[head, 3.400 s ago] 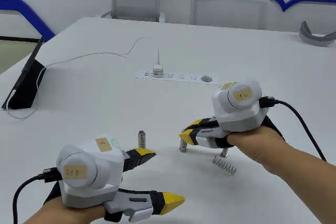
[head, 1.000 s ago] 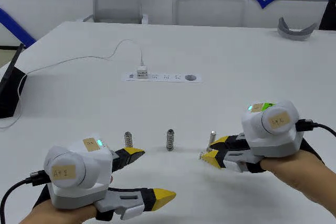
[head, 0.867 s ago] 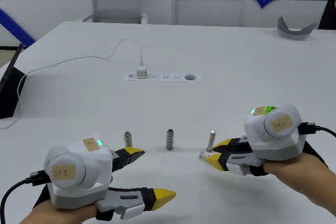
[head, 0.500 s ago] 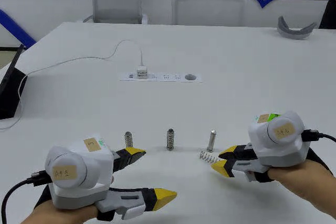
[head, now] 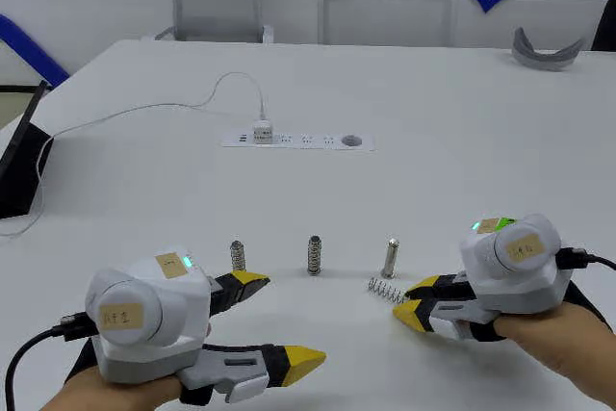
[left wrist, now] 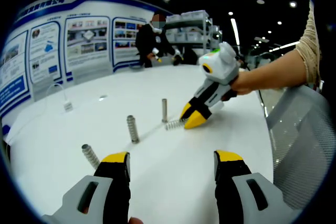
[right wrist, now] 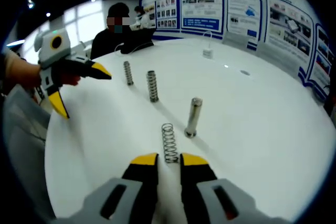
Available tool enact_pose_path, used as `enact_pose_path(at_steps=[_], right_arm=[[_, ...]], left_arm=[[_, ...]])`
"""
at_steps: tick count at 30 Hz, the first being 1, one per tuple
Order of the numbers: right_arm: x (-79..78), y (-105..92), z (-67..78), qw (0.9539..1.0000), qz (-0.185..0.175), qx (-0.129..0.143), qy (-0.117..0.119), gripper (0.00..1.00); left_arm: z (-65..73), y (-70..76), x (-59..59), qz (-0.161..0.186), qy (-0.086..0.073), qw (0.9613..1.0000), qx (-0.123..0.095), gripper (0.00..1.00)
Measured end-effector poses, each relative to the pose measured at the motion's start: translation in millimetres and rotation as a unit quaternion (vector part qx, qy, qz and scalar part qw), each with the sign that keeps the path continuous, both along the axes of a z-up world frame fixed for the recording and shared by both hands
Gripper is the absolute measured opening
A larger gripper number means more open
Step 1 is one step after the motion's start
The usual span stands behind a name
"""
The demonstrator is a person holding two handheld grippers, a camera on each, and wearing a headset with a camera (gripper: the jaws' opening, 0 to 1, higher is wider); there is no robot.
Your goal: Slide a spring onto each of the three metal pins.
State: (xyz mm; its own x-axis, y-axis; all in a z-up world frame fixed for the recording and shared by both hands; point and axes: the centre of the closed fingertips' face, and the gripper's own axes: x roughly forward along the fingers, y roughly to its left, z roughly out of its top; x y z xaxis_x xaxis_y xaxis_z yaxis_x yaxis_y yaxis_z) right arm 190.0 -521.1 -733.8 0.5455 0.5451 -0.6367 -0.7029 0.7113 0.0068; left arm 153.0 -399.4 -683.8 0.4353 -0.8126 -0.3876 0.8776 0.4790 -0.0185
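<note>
A broad white table (head: 433,141) carries the whole job, bare enough that the small parts stand out along its near edge. The left gripper (head: 281,322) is the bulkiest thing on it, held low at the near left with its yellow-tipped jaws spread wide and nothing between them, probably parked out of the way while the other hand works. The right gripper (head: 408,300) lies at the near right, pointing left and down toward the surface; its jaws are drawn in narrow, one on either side of the near end of a loose spring (right wrist: 169,142), but whether they actually press on it I cannot tell. That low, flat angle suits picking the spring up by its end so the free end can go over a pin. Farther back lies a power strip (head: 298,141), well apart from the work. Three pins stand upright in a row across the near middle: the left pin (head: 237,255) and the middle pin (head: 314,254) each already wear a coil, while the right pin (head: 391,257) is bare. The loose spring lies flat just near of that bare pin, close to its foot, so one sleeving is left to do.
</note>
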Motion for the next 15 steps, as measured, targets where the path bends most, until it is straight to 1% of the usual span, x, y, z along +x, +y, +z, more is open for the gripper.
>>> enact_pose_path(at_steps=[5, 8, 15], right_arm=[[0.1, 0.8, 0.9, 0.9999, 0.005, -0.006, -0.008, 0.12], [-0.5, 1.2, 1.6, 0.9998, 0.008, -0.012, -0.012, 0.12], [-2.8, 2.2, 9.4, 0.9999, 0.011, -0.007, -0.009, 0.11]], left_arm=[[-0.3, 0.1, 0.1, 0.000, -0.001, 1.0000, 0.001, 0.65], [-0.5, 0.7, 0.3, 0.000, 0.000, 1.0000, 0.001, 0.65], [-0.3, -0.9, -0.7, -0.005, -0.002, 1.0000, 0.003, 0.64]])
